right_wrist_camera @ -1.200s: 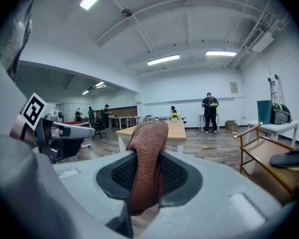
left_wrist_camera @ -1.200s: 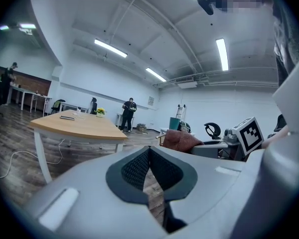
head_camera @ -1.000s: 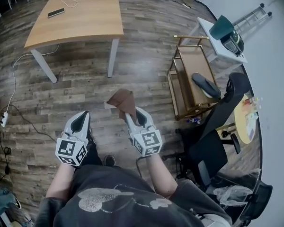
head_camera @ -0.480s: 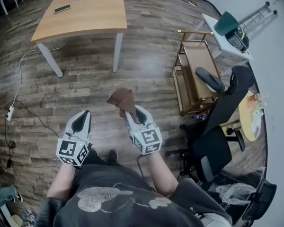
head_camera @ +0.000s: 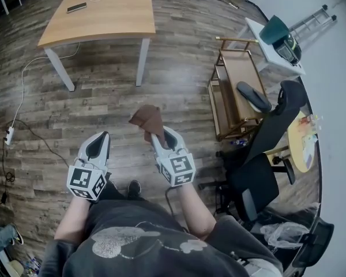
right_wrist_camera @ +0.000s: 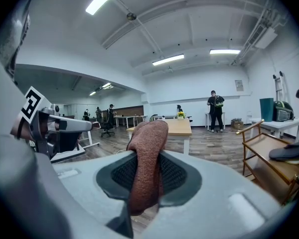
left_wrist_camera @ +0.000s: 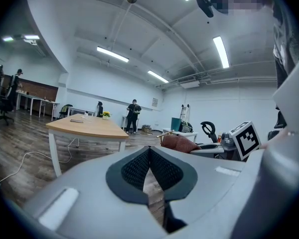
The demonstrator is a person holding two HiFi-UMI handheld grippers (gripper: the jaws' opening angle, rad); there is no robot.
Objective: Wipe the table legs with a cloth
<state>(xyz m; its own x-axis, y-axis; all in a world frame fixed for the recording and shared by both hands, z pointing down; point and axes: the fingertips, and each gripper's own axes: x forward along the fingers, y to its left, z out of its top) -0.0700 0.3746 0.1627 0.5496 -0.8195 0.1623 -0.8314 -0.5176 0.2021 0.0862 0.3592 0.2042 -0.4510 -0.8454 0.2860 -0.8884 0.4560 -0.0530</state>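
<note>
1. While the table leg (head_camera: pixel 142 62) is standing well ahead, the right gripper (head_camera: pixel 157 138) is pinching the cloth (head_camera: pixel 148 119) upright — carried ready for wiping;
2. the left gripper (head_camera: pixel 100 143) is hanging closed, empty — spare.

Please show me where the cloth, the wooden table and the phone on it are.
cloth (head_camera: pixel 149 119): head view, middle of the bunched brown part.
wooden table (head_camera: pixel 109 16): head view, bare part of its top.
phone (head_camera: pixel 76 7): head view, middle of its dark face.
</note>
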